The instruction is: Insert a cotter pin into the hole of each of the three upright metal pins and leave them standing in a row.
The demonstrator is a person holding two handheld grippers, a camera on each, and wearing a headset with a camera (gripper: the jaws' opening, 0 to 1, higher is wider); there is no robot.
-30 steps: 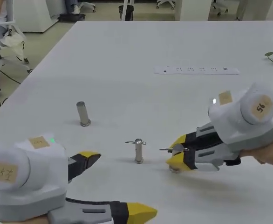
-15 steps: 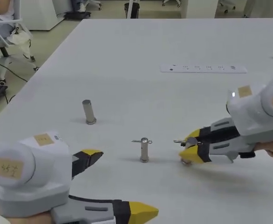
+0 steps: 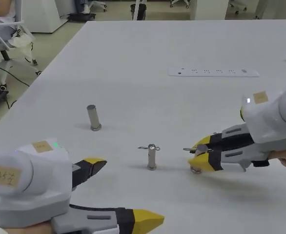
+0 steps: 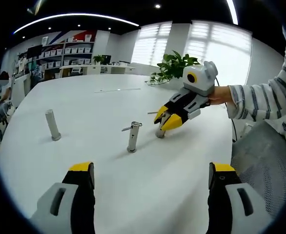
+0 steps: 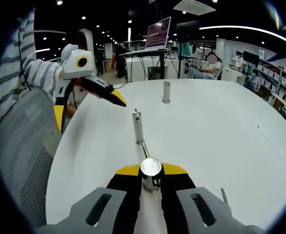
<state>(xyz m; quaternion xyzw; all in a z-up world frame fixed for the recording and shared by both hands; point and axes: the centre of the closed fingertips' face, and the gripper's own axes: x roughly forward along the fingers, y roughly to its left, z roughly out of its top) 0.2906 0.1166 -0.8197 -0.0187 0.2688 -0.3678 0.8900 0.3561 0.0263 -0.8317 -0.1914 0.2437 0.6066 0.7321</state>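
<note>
- At the right end of the row, the right tool (image 3: 194,156) is pressed together on the end pin (image 5: 151,168), one yellow-tipped jaw on each side of its shaft just under the round head.
- A thin cotter pin (image 3: 188,149) sticks out sideways from the top of that pin, pointing toward the middle pin (image 3: 152,158).
- The middle pin stands upright on the white tabletop (image 3: 133,63), with a second cotter pin (image 3: 144,147) through its top.
- The far pin (image 3: 92,118) stands upright well apart to the left, a plain grey cylinder with a flared foot.
- The left tool (image 4: 152,169) sits low and near, with its jaws spread wide and nothing between them.
- A white power strip (image 3: 213,72) lies farther back on the tabletop, clear of the row.
- In the head view the jaws cover most of the end pin's shaft; the holes in the pins are too small to make out.
</note>
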